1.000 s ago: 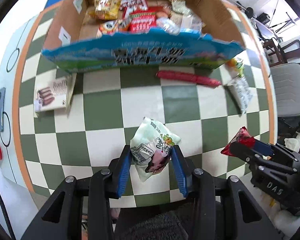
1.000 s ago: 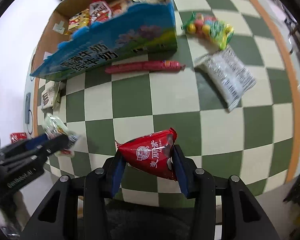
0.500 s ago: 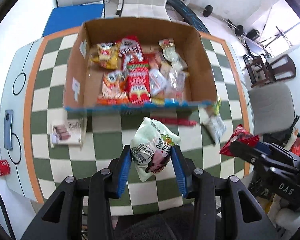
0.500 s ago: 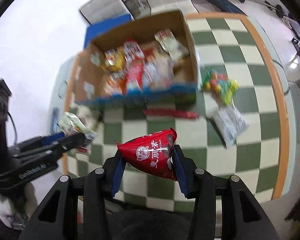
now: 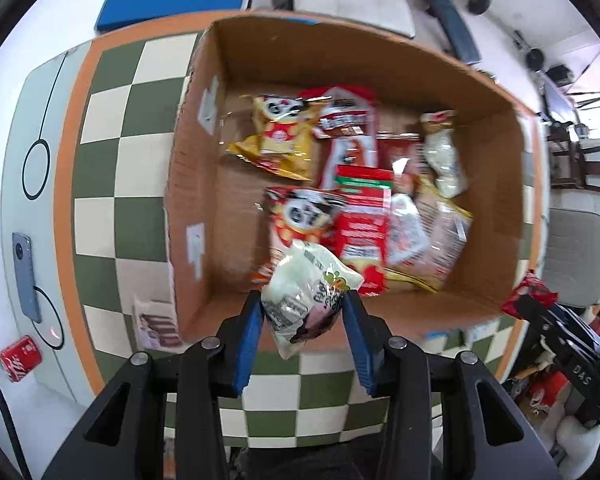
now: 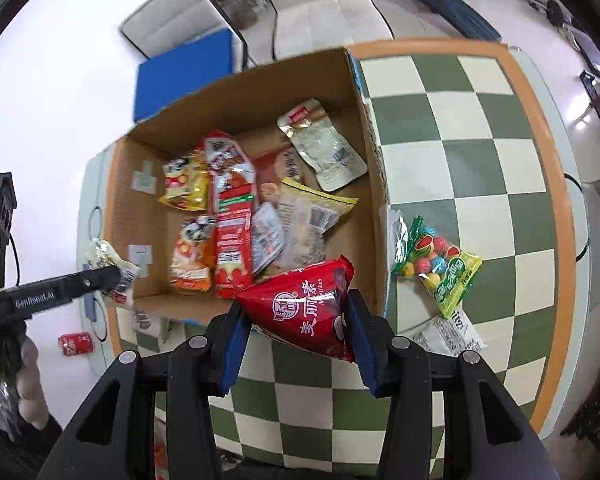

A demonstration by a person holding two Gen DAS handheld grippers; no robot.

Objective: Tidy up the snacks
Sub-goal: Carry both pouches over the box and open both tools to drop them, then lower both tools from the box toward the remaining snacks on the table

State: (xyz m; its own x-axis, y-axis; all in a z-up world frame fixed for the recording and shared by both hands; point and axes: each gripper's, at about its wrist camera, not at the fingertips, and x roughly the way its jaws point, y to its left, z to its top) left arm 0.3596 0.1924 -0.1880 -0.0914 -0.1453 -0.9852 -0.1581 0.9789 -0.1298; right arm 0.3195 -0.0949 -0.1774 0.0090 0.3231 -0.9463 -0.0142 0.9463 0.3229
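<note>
An open cardboard box (image 5: 204, 240) (image 6: 364, 184) holds several snack packets on the green-checked table. My left gripper (image 5: 303, 312) is shut on a pale green snack bag (image 5: 306, 300) and holds it above the box's near wall. My right gripper (image 6: 296, 312) is shut on a red snack bag (image 6: 308, 304), held above the box's near right corner. The left gripper with its bag also shows in the right wrist view (image 6: 112, 272), at the box's left side. The red bag shows at the right edge of the left wrist view (image 5: 526, 294).
A bag of coloured gumballs (image 6: 440, 264) and a white packet (image 6: 448, 334) lie on the table right of the box. A chocolate wafer pack (image 5: 156, 320) lies left of it. A phone (image 5: 26, 272) and a red can (image 5: 20, 358) sit on the white surface at left.
Both grippers have risen and moved forward over the box, each still holding its bag. The box now fills the middle of both views.
</note>
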